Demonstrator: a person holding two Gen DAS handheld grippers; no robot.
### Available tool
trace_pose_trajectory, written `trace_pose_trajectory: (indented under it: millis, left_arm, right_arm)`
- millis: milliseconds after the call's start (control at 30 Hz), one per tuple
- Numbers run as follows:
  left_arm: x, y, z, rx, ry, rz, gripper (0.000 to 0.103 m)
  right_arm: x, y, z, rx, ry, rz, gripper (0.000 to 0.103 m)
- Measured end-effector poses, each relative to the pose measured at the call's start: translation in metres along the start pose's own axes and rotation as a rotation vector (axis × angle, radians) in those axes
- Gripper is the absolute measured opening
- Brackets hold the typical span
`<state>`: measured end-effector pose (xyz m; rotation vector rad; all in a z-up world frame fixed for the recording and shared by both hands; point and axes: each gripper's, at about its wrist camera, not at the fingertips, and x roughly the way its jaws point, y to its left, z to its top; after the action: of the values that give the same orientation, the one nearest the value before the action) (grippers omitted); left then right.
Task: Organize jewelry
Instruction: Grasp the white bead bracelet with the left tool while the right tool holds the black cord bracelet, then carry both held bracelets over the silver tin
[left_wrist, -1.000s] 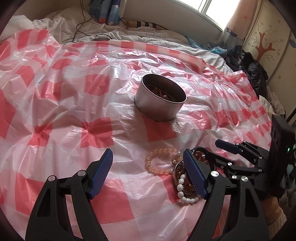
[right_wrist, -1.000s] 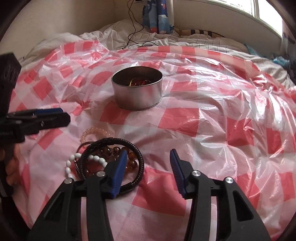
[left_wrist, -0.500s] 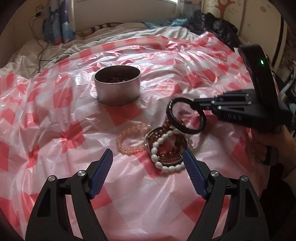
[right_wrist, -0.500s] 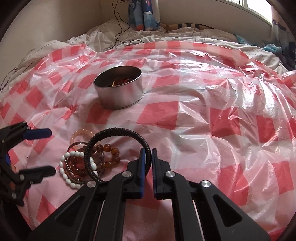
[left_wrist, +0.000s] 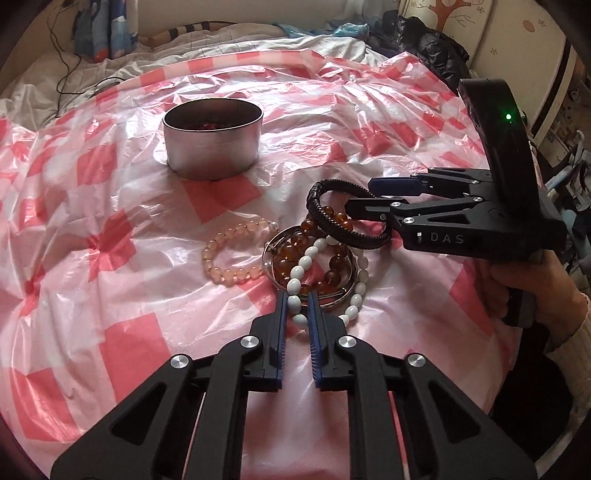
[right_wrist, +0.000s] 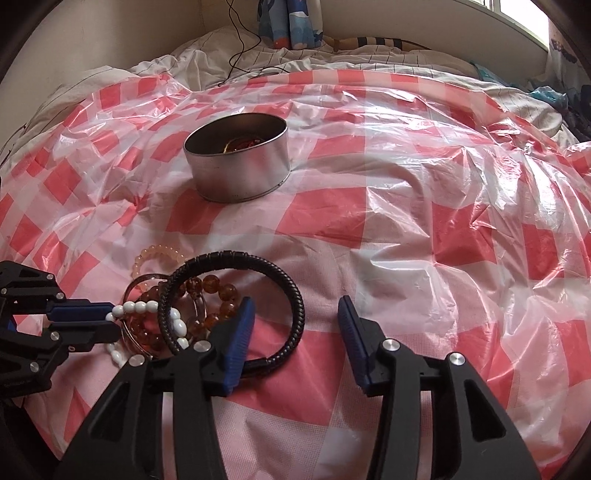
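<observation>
A heap of bracelets lies on the checked plastic sheet (left_wrist: 122, 343). My left gripper (left_wrist: 297, 308) is closing, its pads pressing on the white bead bracelet (left_wrist: 304, 262) at the heap's near edge. Amber beads (left_wrist: 282, 254), a silver bangle (left_wrist: 332, 299) and a pink bead bracelet (left_wrist: 236, 275) lie alongside. My right gripper (right_wrist: 295, 308) is opening. The black braided bracelet (right_wrist: 229, 256) leans tilted on the heap, loose, with one finger inside its loop. A round metal tin (left_wrist: 212, 155) stands farther back with jewelry inside.
The sheet covers a bed with rumpled white bedding (right_wrist: 369, 59) and a black cable (right_wrist: 240, 48) at the back. Dark clothing (left_wrist: 432, 48) is piled at the far right. A person's hand (left_wrist: 528, 280) holds the right gripper.
My left gripper went from wide open to closed on the white beads. My right gripper, shut on the black bracelet half a second ago, has opened, and the bracelet has sunk onto the heap.
</observation>
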<state>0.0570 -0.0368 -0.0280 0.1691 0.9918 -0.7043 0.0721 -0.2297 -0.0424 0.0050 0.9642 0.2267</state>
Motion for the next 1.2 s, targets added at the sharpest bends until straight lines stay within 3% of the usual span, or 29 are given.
trace_pose_trajectory:
  millis: [67,100,133,267,533,733,900,1200]
  left_arm:
    - [-0.005,0.005,-0.001,-0.012,-0.012,-0.008,0.007]
    - [-0.009,0.007,-0.001,-0.019,-0.025,-0.011,0.007]
    - [-0.013,0.009,0.0,-0.028,-0.043,-0.014,0.007]
    - [-0.029,0.026,0.004,-0.093,-0.113,0.002,0.007]
    - [-0.02,0.034,0.003,-0.09,-0.062,0.087,0.007]
    - [-0.036,0.03,0.008,-0.064,-0.154,0.117,0.007]
    - [-0.046,0.013,0.015,0.015,-0.231,0.15,0.007]
    - [-0.034,0.0,0.027,0.062,-0.221,0.264,0.007]
  right_arm:
    - [0.001,0.0,0.0,-0.001,0.0,0.004,0.046]
    - [0.001,0.0,0.0,0.001,-0.003,0.008,0.038]
    - [0.0,-0.001,0.0,0.01,-0.005,0.02,0.021]
    - [-0.004,-0.011,0.001,0.074,-0.027,0.075,0.01]
    - [-0.017,-0.025,0.004,0.167,-0.081,0.146,0.01]
    - [-0.029,-0.027,0.008,0.173,-0.134,0.169,0.01]
    - [-0.042,-0.021,0.012,0.131,-0.19,0.129,0.01]
    - [-0.052,-0.002,0.015,0.031,-0.233,0.061,0.01]
